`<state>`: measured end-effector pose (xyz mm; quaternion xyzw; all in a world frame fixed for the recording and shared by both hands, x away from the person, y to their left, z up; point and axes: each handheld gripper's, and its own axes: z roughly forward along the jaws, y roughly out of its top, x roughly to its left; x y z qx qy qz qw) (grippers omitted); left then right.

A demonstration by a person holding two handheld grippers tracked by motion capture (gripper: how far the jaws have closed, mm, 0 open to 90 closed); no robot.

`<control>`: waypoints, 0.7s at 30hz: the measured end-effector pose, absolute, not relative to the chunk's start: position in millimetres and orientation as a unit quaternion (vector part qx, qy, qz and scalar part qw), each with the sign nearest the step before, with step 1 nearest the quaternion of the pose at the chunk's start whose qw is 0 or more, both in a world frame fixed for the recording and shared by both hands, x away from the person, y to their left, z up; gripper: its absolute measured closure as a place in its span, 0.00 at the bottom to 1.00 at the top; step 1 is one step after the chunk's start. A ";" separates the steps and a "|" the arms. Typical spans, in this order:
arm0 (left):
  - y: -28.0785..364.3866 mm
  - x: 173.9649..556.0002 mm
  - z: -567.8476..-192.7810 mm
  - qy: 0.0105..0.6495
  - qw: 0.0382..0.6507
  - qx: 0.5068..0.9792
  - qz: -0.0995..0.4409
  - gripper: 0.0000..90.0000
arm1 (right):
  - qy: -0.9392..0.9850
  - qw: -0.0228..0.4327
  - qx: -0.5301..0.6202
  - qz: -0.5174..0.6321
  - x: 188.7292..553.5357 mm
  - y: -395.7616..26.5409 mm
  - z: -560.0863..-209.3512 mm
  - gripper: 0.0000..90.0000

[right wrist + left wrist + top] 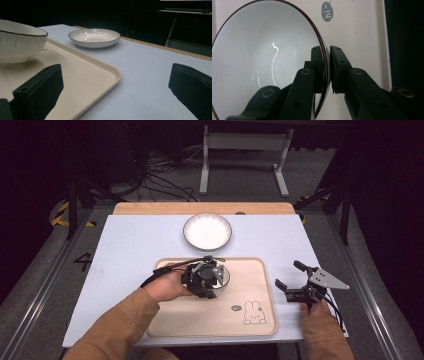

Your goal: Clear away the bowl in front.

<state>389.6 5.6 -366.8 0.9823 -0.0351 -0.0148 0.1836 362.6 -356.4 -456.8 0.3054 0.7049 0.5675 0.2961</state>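
White table cover [125, 250] bears a beige tray [260, 320]; dark room.

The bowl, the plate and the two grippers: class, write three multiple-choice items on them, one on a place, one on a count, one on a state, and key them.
1. Where does the bowl sit?
A. on the tray
B. on the floor
C. on the plate

2. How many dishes are on the table?
A. one
B. two
C. four

3. How is the right gripper?
A. shut on the plate
B. shut on the tray
C. open

Key: 1 A, its base rests on the beige tray. 2 B, one bowl and one plate. 3 C, its jaws stand wide apart; the left gripper pinches the bowl's rim.
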 end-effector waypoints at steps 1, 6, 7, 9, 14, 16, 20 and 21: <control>5.7 389.4 -367.3 -0.032 0.184 0.982 -0.015 0.92 | 0.705 0.296 0.305 0.568 362.6 -356.4 -456.8 0.00; 5.0 389.3 -370.3 -0.033 0.182 0.983 -0.015 0.92 | 0.705 0.296 0.305 0.568 362.6 -356.4 -456.8 0.00; 5.0 389.5 -370.6 -0.033 0.182 0.983 -0.016 0.92 | 0.705 0.296 0.305 0.568 362.6 -356.4 -456.8 0.00; 5.1 389.7 -371.5 -0.033 0.182 0.983 -0.017 0.92 | 0.705 0.296 0.305 0.568 362.6 -356.4 -456.8 0.00; 5.0 390.8 -375.3 -0.031 0.174 0.984 -0.020 0.92 | 0.705 0.296 0.305 0.568 362.6 -356.4 -456.8 0.00; 4.9 390.8 -377.2 -0.033 0.171 0.984 -0.024 0.92 | 0.705 0.296 0.305 0.568 362.6 -356.3 -456.8 0.00; 6.6 391.1 -378.2 -0.032 0.174 0.984 -0.027 0.92 | 0.705 0.296 0.305 0.568 362.5 -356.3 -456.8 0.00; 7.0 391.8 -377.9 -0.033 0.172 0.984 -0.027 0.92 | 0.705 0.296 0.305 0.568 362.6 -356.3 -456.8 0.00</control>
